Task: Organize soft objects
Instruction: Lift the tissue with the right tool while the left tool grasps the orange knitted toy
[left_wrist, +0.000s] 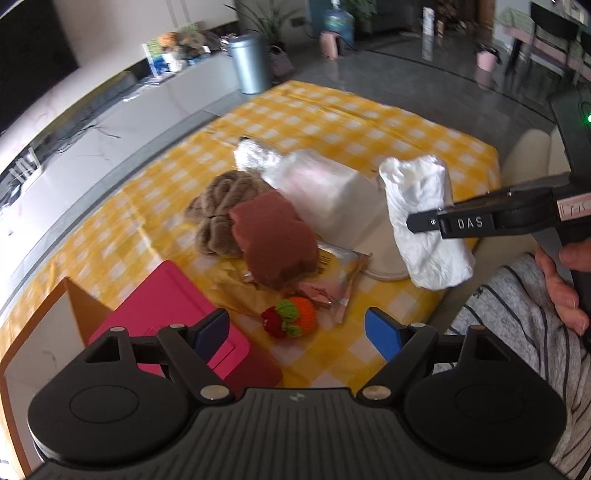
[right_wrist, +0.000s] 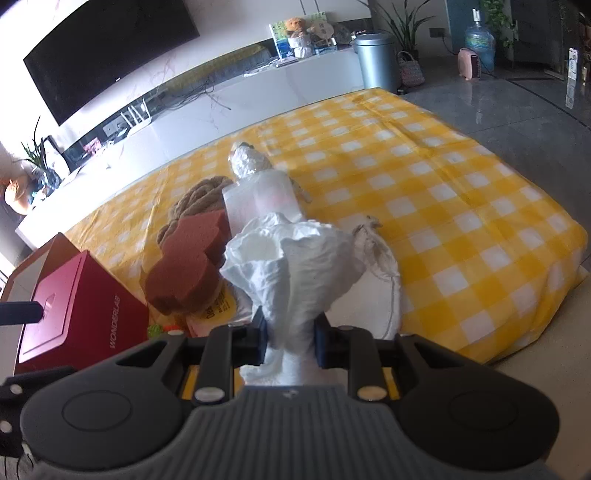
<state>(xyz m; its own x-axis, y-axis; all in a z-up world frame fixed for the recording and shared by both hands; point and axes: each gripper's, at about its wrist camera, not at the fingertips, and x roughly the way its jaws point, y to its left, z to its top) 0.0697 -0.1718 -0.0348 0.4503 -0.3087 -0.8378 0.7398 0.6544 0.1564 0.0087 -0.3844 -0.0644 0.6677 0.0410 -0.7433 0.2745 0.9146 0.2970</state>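
So the white crumpled plastic bag (right_wrist: 291, 266) is pinched between the blue pads (right_wrist: 261, 332) of the right gripper (right_wrist: 290, 334), jaws nearly closed and squeezing its narrow end, with the rest of the bag fanning out ahead of the fingertips. In the left wrist view the same bag (left_wrist: 424, 221) is seen lifted off the cloth, hanging across the right gripper's black finger (left_wrist: 454, 221).

Just past the bag, ahead of the right fingers, a translucent wrapped pack with a pinkish tint (right_wrist: 262, 199) is lying, and beyond that a silvery foil bundle (right_wrist: 247, 162). To the left of the fingers a reddish-brown sponge (right_wrist: 188, 258) is stacked on top of a brown knotted towel (right_wrist: 192, 199), and a yellow printed packet (right_wrist: 219, 308) is tucked under the sponge's near edge. A white drawstring pouch (right_wrist: 380, 280) is spread flat to the right of the bag.

The left gripper (left_wrist: 295, 332) is held wide open with nothing between its blue pads (left_wrist: 382, 332). A small knitted toy in orange, green and red (left_wrist: 290, 317) sits just ahead of the gap between the fingers, not touched. A red lidded box (left_wrist: 166, 314) is partly hidden behind the left finger, inside or against a cardboard box (left_wrist: 33, 332), can't really tell which.

Everything's laid on a yellow and white checked cloth (right_wrist: 461, 206). A striped grey sleeve (left_wrist: 517, 325) and a hand (left_wrist: 561, 280) gripping the right tool's handle are seen to the right of the left fingers.
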